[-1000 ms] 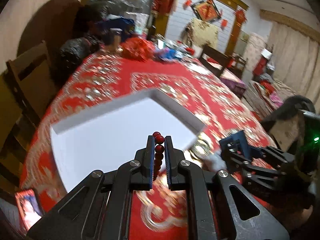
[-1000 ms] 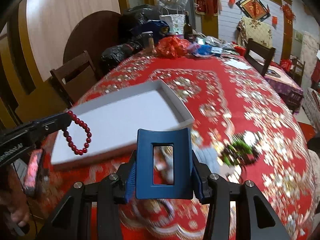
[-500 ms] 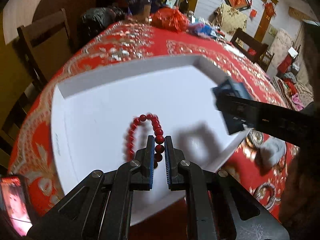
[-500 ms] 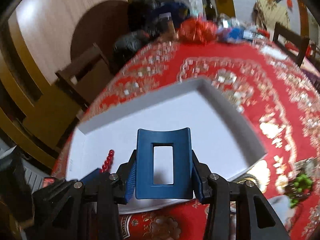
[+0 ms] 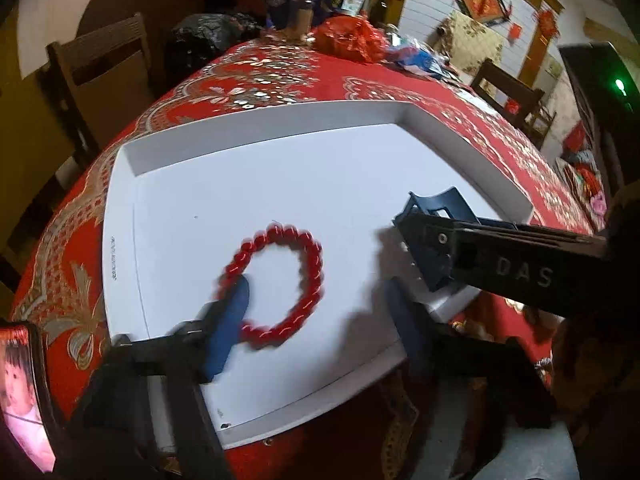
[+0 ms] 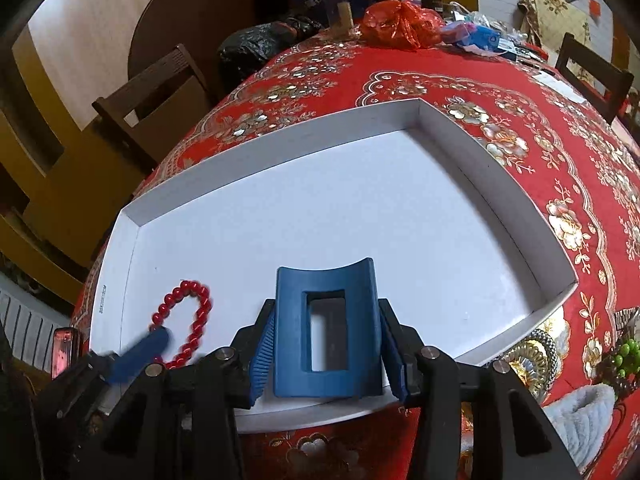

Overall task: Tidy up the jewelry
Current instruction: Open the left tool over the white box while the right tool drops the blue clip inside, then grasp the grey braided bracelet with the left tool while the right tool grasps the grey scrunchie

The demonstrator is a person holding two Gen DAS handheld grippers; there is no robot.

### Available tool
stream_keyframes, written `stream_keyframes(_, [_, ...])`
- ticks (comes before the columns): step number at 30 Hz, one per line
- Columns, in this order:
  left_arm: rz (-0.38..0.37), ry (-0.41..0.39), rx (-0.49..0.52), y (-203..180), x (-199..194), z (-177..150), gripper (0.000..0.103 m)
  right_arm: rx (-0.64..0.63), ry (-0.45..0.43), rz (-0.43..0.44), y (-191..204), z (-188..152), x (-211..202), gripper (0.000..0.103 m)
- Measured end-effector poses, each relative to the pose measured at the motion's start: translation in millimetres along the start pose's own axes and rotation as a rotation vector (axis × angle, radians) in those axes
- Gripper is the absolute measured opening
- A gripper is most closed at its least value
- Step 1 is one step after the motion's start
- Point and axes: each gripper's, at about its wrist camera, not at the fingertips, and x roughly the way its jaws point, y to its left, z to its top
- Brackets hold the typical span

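Left wrist view: left tongs [image 5: 316,320] are opening, the red bead bracelet [image 5: 280,284] released at six o'clock in the shallow white cardboard tray [image 5: 264,120]. Right tongs [image 6: 326,344], loosening, clasp the blue plastic hair claw [image 6: 326,332]; it probably goes down next.

tray [image 6: 472,160] far half free | bracelet [image 5: 280,284] near-left | walls low
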Motion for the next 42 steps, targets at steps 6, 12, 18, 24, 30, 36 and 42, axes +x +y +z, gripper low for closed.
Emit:
stream_keyframes(6, [-0.022,0.005,-0.009,2.0,2.4,0.4,0.072,0.028,-0.012,0.010,-3.6,-0.2,-6.0,0.048])
stream_keyframes(12, [-0.019,0.012,-0.007,-0.5,-6.3,3.8,0.072,0.015,-0.055,-0.011,-6.9,-2.1,-29.2,0.048])
stream_keyframes(18, [-0.040,-0.028,0.022,-9.4,-25.6,7.5,0.079,0.016,-0.137,-0.025,-24.2,-15.9,-81.0,0.048])
stream_keyframes(24, [-0.034,-0.082,0.062,-21.9,-43.7,2.5,0.079,0.054,-0.181,-0.093,-63.0,-62.1,-135.2,0.048])
stream_keyframes(30, [-0.065,-0.105,0.113,-42.6,-58.6,-12.9,0.079,0.177,-0.143,-0.216,-109.0,-129.2,-155.7,0.054])
stream_keyframes(36, [-0.130,-0.064,0.179,-72.0,-62.9,-35.2,0.079,0.336,-0.065,-0.181,-137.6,-157.0,-148.4,0.054])
stream_keyframes(42, [-0.129,-0.003,0.260,-95.0,-54.1,-56.1,0.079,0.355,-0.043,-0.162,-135.7,-159.2,-140.8,0.055])
